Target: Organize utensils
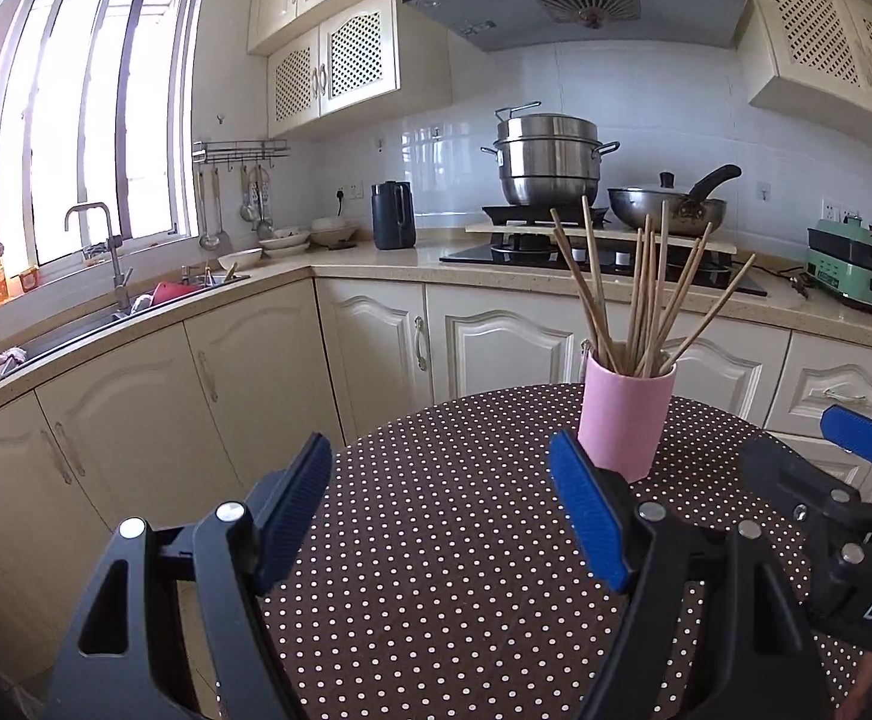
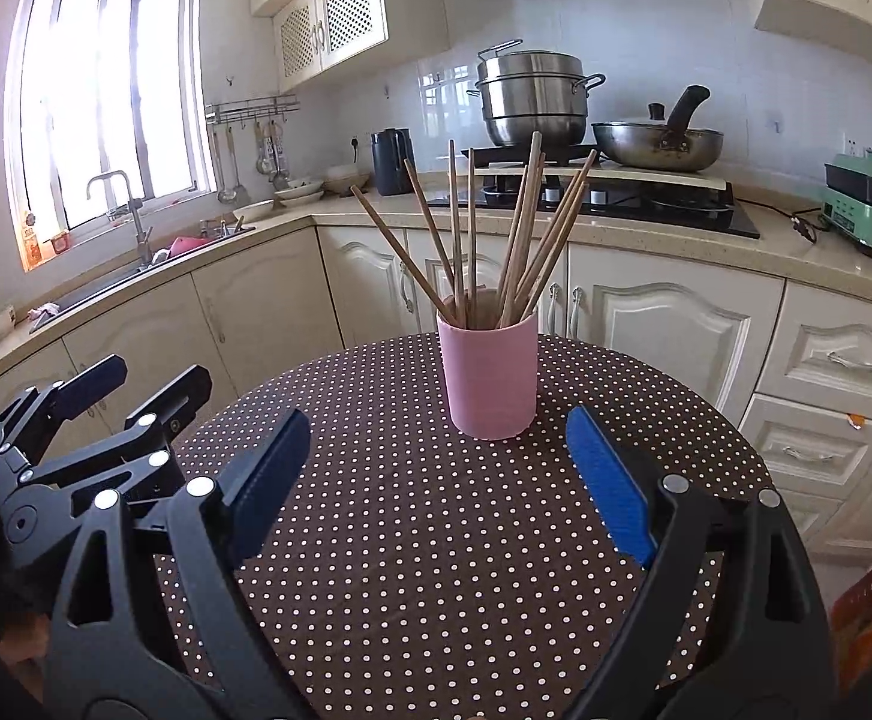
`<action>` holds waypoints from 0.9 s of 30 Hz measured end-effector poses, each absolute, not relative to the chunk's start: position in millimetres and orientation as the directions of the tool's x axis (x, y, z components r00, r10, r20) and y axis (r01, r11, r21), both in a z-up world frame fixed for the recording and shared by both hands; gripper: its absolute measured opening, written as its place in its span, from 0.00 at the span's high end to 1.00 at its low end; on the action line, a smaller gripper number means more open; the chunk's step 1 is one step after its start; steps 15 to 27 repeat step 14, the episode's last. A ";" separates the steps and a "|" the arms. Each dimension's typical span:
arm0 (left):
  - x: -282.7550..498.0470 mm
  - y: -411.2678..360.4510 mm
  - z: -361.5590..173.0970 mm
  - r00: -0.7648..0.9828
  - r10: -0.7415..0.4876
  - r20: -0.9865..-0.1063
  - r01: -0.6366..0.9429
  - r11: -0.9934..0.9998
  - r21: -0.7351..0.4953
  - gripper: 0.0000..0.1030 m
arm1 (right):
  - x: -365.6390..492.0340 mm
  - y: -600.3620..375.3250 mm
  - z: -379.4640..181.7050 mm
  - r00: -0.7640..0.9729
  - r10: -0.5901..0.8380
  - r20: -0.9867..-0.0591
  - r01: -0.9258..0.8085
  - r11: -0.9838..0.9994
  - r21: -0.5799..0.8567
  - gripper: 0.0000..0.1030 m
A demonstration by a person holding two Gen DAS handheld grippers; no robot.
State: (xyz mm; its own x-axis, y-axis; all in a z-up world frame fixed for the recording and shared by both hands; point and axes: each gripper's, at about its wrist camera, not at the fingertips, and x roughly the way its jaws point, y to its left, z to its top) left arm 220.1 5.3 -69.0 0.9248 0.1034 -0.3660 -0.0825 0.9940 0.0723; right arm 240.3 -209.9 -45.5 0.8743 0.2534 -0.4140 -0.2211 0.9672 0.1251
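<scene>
A pink cup (image 2: 488, 378) stands upright near the far edge of a round table with a brown polka-dot cloth (image 2: 436, 540). Several wooden chopsticks (image 2: 514, 240) fan out of it. My right gripper (image 2: 442, 480) hangs open over the cloth just short of the cup, nothing between its blue pads. In the left wrist view the same cup (image 1: 625, 420) with its chopsticks (image 1: 646, 294) sits just right of my left gripper (image 1: 442, 510), which is open and empty too. Each gripper shows in the other's view: the left gripper (image 2: 136, 384) at left, the right gripper (image 1: 856, 438) at right.
Cream kitchen cabinets (image 2: 676, 324) and a counter curve behind the table. On the stove stand a steel steamer pot (image 2: 532, 96) and a wok (image 2: 658, 144). A sink with a tap (image 1: 106, 252) lies under the window at left. A green appliance (image 1: 856, 270) sits at the right.
</scene>
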 end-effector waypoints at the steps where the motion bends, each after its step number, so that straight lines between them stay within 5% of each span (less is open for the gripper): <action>1: 219.8 4.1 -69.0 0.927 0.101 -0.362 -0.078 0.994 0.076 0.28 | 241.0 -209.1 -46.0 0.874 0.253 -0.416 -0.222 0.967 0.123 0.16; 27: 234.8 5.1 -85.0 0.896 0.111 -0.429 -0.083 0.993 0.084 0.28 | 257.3 -209.3 -56.9 0.849 0.241 -0.470 -0.214 0.970 0.111 0.16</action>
